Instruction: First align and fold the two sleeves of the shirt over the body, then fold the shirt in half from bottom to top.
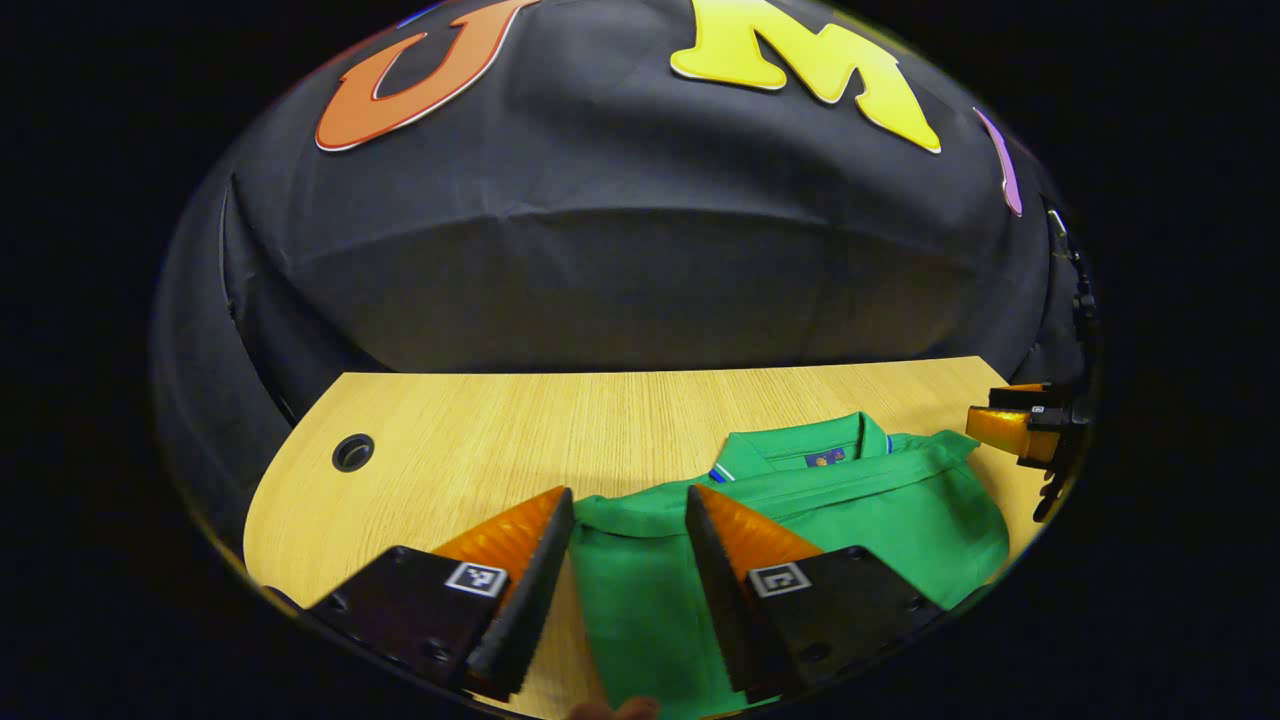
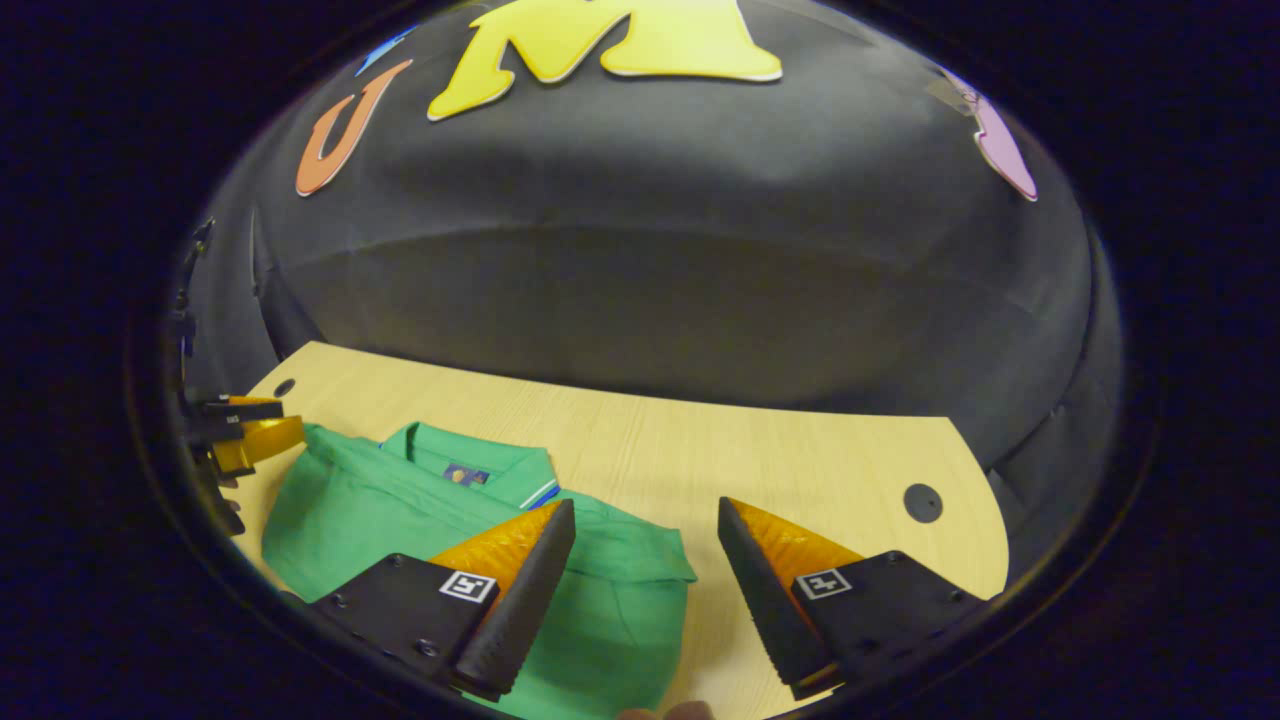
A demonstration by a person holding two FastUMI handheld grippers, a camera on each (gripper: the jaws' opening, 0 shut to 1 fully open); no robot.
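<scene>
My left tool [image 1: 630, 500] hangs spread over the folded green shirt [image 1: 860, 510] on the table [image 1: 520, 430].

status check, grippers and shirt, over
Left gripper open, above shirt's edge. Right gripper open, empty, over opposite edge. Green shirt flat on table, sleeves folded in, bottom fold not visible. Nothing blocking.

Worktop [image 1: 520, 420]: pale wood-grain board with rounded corners, filling the lower middle of both views, its far edge against the black booth wall. One round dark cable hole [image 1: 352, 452] sits at left centre in the left gripper view; another cable hole [image 2: 922, 502] lies at lower right in the right gripper view. A green shirt [image 1: 860, 500] with collar lies flat on the board, lower right in the left gripper view, lower left in the right gripper view.
</scene>
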